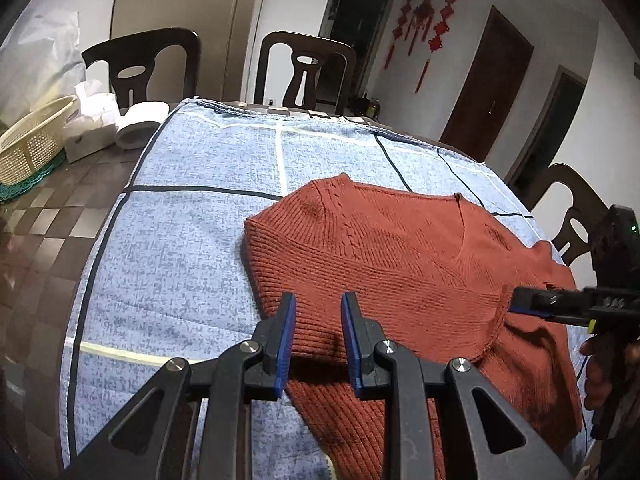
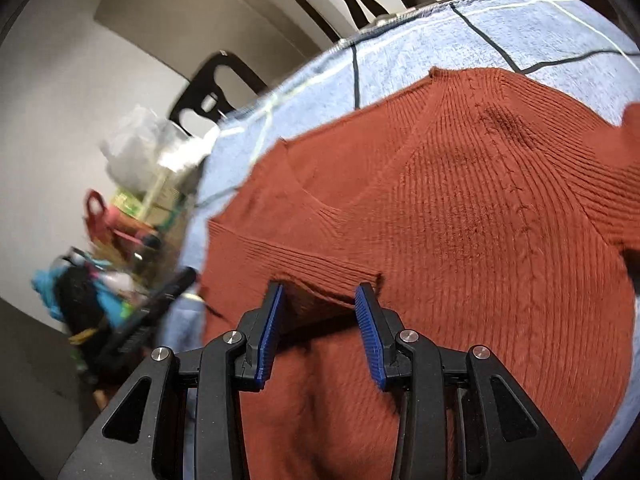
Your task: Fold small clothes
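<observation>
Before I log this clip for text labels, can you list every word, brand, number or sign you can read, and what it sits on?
No text can be read in either view.
Red hanging ornaments on the far wall: any characters are too small to read.
Boxes beside the table: print is blurred.
Rust-red sweater, blue checked cloth, cream basket: no lettering shows.

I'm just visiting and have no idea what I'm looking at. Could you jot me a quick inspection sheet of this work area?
Surface: table covered by a blue checked cloth.
Job's things: rust sweater lying on the cloth, partly folded.
Clutter: basket, tissue box, white roll at the table's far left.
Grippers: left hand-held gripper open over the sweater's edge; right hand-held gripper open around a sweater fold.
Cables: nothing seen.
Surroundings: chairs, red wall ornaments, doors.
</observation>
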Action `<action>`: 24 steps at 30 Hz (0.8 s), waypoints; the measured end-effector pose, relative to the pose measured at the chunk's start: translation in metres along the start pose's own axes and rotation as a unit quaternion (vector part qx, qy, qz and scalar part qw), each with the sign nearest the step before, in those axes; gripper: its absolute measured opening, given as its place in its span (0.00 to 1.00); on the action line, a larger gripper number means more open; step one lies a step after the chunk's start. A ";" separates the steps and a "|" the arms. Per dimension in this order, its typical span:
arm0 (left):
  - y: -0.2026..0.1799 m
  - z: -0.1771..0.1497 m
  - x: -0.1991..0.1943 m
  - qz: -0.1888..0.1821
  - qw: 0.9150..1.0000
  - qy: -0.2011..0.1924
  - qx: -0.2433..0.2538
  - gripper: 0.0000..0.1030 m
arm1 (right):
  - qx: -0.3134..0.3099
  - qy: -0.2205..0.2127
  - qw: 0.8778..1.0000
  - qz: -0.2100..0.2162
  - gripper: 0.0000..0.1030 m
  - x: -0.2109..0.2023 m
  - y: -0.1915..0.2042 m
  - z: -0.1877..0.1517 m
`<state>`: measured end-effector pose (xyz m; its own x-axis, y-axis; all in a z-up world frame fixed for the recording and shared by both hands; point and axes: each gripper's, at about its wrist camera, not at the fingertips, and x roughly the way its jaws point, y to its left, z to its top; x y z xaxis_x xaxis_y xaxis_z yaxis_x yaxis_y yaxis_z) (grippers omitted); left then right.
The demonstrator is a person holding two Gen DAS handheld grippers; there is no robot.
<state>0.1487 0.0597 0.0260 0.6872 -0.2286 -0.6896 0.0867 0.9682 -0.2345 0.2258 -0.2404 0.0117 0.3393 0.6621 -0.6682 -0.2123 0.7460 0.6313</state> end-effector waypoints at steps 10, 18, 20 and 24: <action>-0.001 -0.006 0.003 -0.024 1.000 0.002 0.001 0.25 | 0.052 0.032 0.998 0.000 0.37 0.013 -0.015 -0.018; -0.001 -0.010 0.001 -0.036 0.999 0.004 0.007 0.25 | 0.124 0.014 0.991 0.056 0.37 0.001 -0.028 -0.008; -0.007 -0.011 0.001 -0.052 0.999 0.004 0.009 0.26 | 0.146 0.029 0.987 0.056 0.37 0.010 -0.039 -0.009; -0.036 -0.011 0.013 -0.108 0.994 0.029 0.022 0.29 | 0.174 0.021 0.981 0.078 0.37 0.007 -0.047 -0.017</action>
<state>0.1466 0.0207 0.0181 0.6069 -0.4351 -0.6651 0.2596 0.8995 -0.3515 0.2226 -0.2698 -0.0298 0.2872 0.7742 -0.5640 0.0702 0.5702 0.8185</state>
